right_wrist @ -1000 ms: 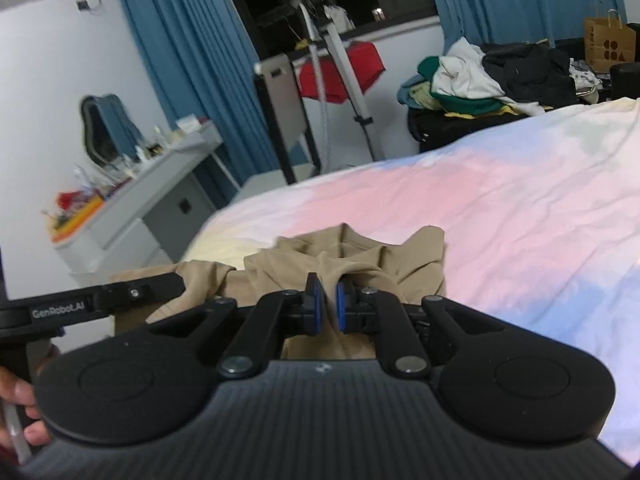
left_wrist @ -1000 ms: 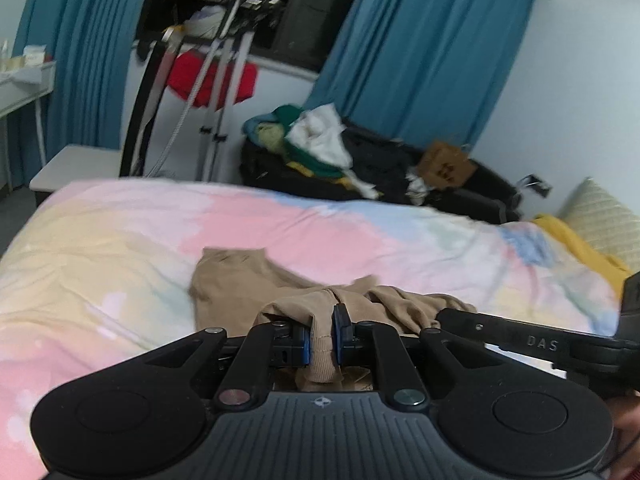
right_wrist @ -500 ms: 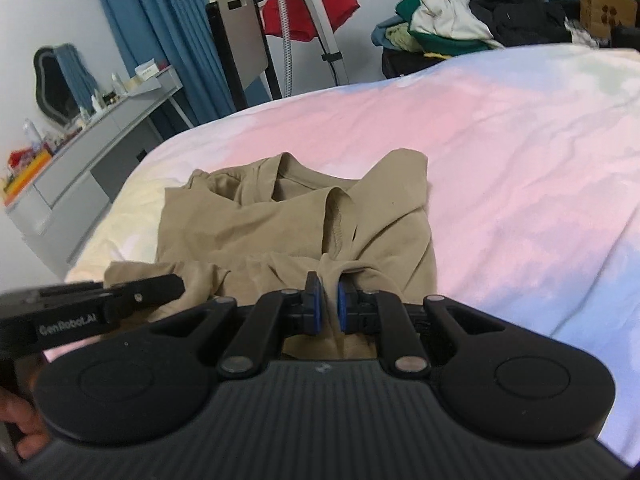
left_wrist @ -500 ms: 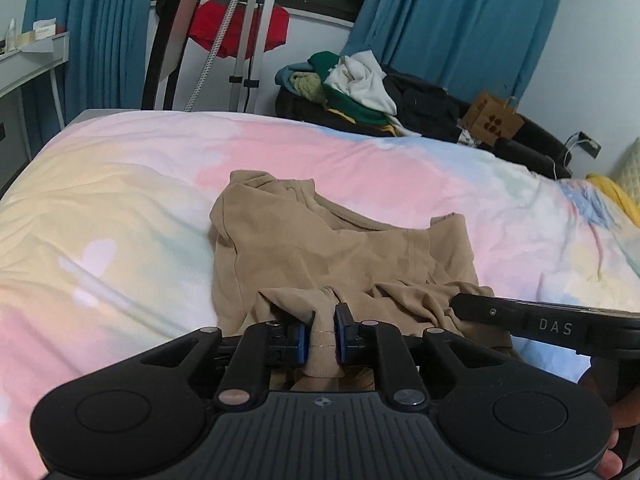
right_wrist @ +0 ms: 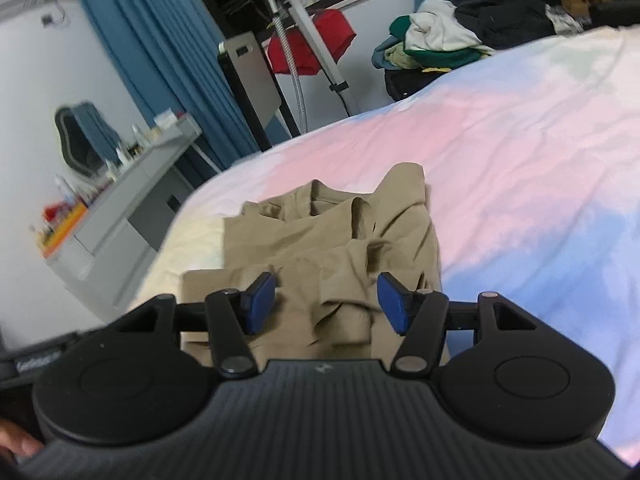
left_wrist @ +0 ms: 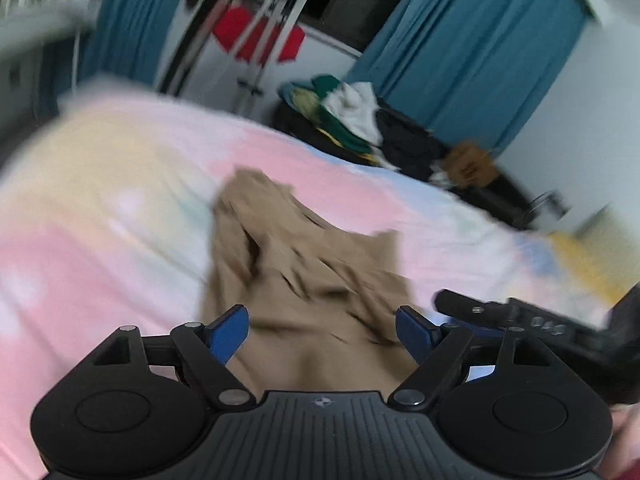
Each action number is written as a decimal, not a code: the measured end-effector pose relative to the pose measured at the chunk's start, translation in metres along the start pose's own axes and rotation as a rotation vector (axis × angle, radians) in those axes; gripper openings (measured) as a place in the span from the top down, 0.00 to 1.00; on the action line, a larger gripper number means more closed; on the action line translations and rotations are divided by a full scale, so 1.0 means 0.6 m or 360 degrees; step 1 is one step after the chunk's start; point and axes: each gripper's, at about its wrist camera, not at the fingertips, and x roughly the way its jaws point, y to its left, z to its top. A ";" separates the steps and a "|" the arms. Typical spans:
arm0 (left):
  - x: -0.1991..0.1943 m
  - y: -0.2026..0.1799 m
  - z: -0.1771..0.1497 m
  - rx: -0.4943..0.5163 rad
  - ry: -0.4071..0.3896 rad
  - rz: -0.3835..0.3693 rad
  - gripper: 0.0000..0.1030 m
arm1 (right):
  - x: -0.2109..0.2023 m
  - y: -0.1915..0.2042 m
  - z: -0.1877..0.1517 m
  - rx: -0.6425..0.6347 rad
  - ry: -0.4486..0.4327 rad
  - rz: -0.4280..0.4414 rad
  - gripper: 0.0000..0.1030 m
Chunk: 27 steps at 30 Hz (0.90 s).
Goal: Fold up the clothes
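Note:
A tan shirt (left_wrist: 304,276) lies crumpled and partly folded on the pastel bed cover (left_wrist: 100,220); it also shows in the right wrist view (right_wrist: 332,240). My left gripper (left_wrist: 322,332) is open and empty, its blue pads apart over the shirt's near edge. My right gripper (right_wrist: 326,304) is open and empty too, over the shirt's near hem. The right gripper's body (left_wrist: 560,328) shows at the right of the blurred left wrist view.
The pink, yellow and blue bed cover (right_wrist: 520,160) spreads wide around the shirt. A pile of clothes (right_wrist: 448,40) lies beyond the bed. A clothes steamer stand (right_wrist: 304,40) and a grey dresser (right_wrist: 120,216) stand at the left. Blue curtains hang behind.
Both grippers have opened and let go of the shirt, which now lies on the bed. Both have tilted up a little; the left view is blurred by motion.

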 end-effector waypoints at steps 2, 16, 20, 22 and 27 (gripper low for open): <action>-0.011 0.007 -0.013 -0.0126 0.0050 -0.0081 0.19 | -0.023 -0.006 -0.001 0.0098 0.0029 0.0041 0.41; 0.079 0.101 -0.124 -0.0994 0.0362 -0.0213 0.20 | 0.025 -0.095 -0.132 0.1097 0.0647 0.0302 0.41; 0.094 0.120 -0.134 -0.1132 0.0224 -0.0160 0.35 | 0.035 -0.126 -0.143 0.1217 0.0530 0.0194 0.41; 0.097 0.124 -0.135 -0.1161 0.0170 -0.0133 0.44 | 0.033 -0.137 -0.147 0.1298 0.0449 0.0187 0.42; 0.086 0.118 -0.134 -0.1105 0.0085 -0.0119 0.75 | 0.015 -0.128 -0.133 0.1195 0.0281 0.0217 0.56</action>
